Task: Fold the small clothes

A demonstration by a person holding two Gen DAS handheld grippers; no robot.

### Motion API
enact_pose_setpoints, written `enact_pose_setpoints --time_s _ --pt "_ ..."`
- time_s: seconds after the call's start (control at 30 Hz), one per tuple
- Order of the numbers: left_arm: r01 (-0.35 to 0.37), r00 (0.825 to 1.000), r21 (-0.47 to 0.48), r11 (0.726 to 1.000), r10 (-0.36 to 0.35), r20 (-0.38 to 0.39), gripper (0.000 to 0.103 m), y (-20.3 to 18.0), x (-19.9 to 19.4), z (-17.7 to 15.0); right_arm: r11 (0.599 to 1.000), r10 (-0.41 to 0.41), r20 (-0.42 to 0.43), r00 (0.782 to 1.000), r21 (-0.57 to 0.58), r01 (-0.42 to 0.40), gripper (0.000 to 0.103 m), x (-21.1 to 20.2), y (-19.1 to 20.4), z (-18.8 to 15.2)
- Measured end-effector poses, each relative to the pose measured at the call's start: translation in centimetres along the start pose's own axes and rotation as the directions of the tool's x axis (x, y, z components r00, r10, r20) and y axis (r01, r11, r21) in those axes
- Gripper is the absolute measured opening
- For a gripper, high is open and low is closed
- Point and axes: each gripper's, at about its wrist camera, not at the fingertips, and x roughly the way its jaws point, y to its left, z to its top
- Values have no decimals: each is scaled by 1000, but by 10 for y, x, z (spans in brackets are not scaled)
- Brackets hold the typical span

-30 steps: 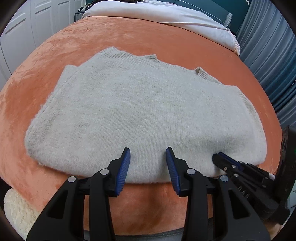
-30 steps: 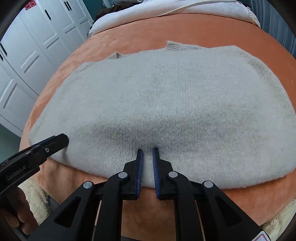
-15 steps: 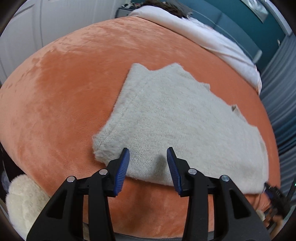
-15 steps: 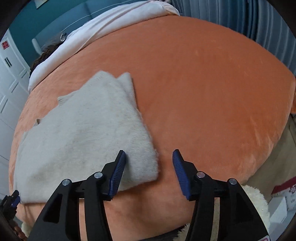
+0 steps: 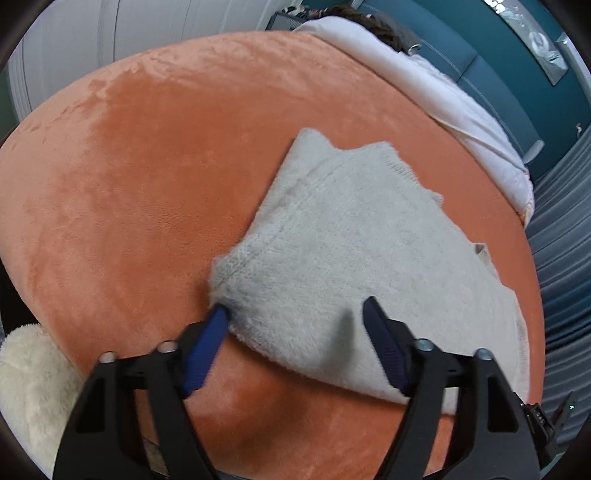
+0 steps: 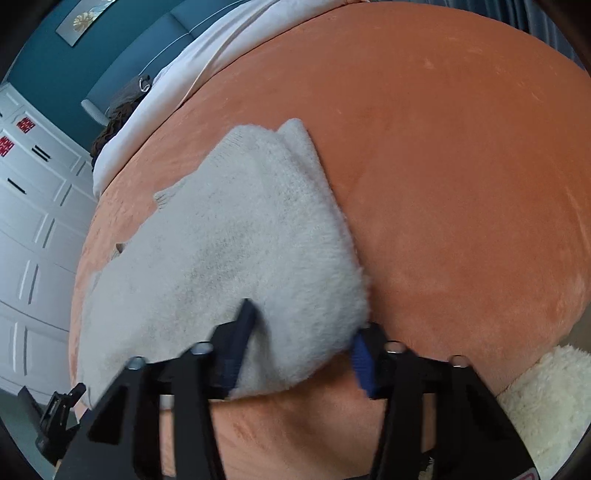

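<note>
Lying flat on the orange blanket (image 5: 155, 192) is the sweater (image 5: 351, 258), a pale grey, fuzzy knit folded into a long band with ribbed edges poking out along its far side. The blanket is plush with a soft sheen, and it bulges like a dome in both fisheye views. The left view shows the sweater's left end, a blunt fluffy corner, and a cream fleece lump (image 5: 29, 384) at the lower left; the right view shows the opposite end of the sweater (image 6: 236, 266), white cupboard doors (image 6: 33, 236) and a framed picture (image 6: 83, 20) on a teal wall. A white sheet (image 5: 436, 99) lies beyond the blanket. The left claw (image 5: 295, 314) is spread wide around the near left corner, its left blue pad touching the knit edge, nothing pinched. The right claw (image 6: 306, 328) is likewise spread wide, straddling the near right corner with both fingers against the wool, not closed on it.
</note>
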Motion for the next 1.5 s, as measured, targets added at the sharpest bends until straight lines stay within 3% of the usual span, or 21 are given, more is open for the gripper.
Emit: enact_pose_setpoints --time_s 0.03,0.07,0.17,0.27,0.37,0.47,0.5,0.57,0.6,0.63,0.7,0.73,0.8,0.9,0.97,1.03,1.1,1.2,1.23,1.33,1.5 --pt "-7 1000 1 1000 7 -18 20 1 0 2 1000 28 15 1000 1 -28 19 -7 3 5" --pt "36 999 -9 999 -36 -31 14 2 -4 4 999 51 41 998 6 -52 18 -16 6 11" --pt "79 996 16 997 -78 -44 9 4 -27 6 997 78 101 992 -29 -75 14 -53 14 20" --pt "90 994 49 995 -86 -64 7 8 -51 1 996 46 86 995 -85 -39 14 -75 13 12" --pt "76 990 70 995 -67 -125 7 18 -56 -15 990 -66 39 997 -120 71 14 -70 -7 -6" --pt "20 990 110 994 -4 -142 8 20 -39 -32 993 -97 -79 992 -72 91 18 -37 -31 -16" --pt "12 991 123 992 4 -130 8 17 -39 -35 994 -98 -76 992 -53 95 21 -35 -33 -17" --pt "-14 995 174 985 31 -95 10 6 -43 -36 992 -112 -7 994 -55 111 27 -49 -23 -14" --pt "-18 996 194 981 35 -85 10 1 -46 -35 984 -158 45 986 -79 161 30 -59 -14 -10" --pt "-18 996 201 979 35 -78 10 -1 -48 -34 968 -217 109 970 -104 229 31 -71 -4 -8" --pt "-19 996 198 980 35 -79 10 -1 -46 -32 946 -263 213 941 -135 295 35 -89 14 1" --pt "-19 996 190 982 35 -86 11 -1 -44 -32 946 -251 242 937 -144 291 36 -96 24 4" --pt "-24 995 184 983 41 -94 12 2 -41 -34 954 -133 229 964 -234 187 33 -100 59 6" --pt "-29 996 186 982 45 -81 15 -4 -47 -36 907 19 90 996 -421 20 8 -78 123 -8" --pt "-36 997 210 977 50 -62 28 -12 -56 -37 864 63 -3 998 -500 -56 4 -52 164 -21" --pt "-50 998 238 970 58 -27 42 -22 -67 -38 822 62 -58 996 -563 -83 4 -19 201 -32" --pt "-56 998 280 958 56 8 45 -32 -76 -41 807 42 -126 991 -580 -108 4 17 223 -39" --pt "-61 998 330 942 52 37 52 -46 -81 -45 797 -75 -241 968 -597 -87 2 89 240 -50" --pt "-57 998 343 938 47 38 52 -50 -80 -46 800 -81 -242 967 -595 -82 0 110 242 -52" --pt "-31 1000 374 927 26 16 52 -64 -72 -49 817 -75 -238 968 -571 -77 0 116 248 -48" --pt "-13 1000 410 912 22 -18 52 -82 -56 -59 841 7 -178 984 -531 -102 0 63 241 -37"
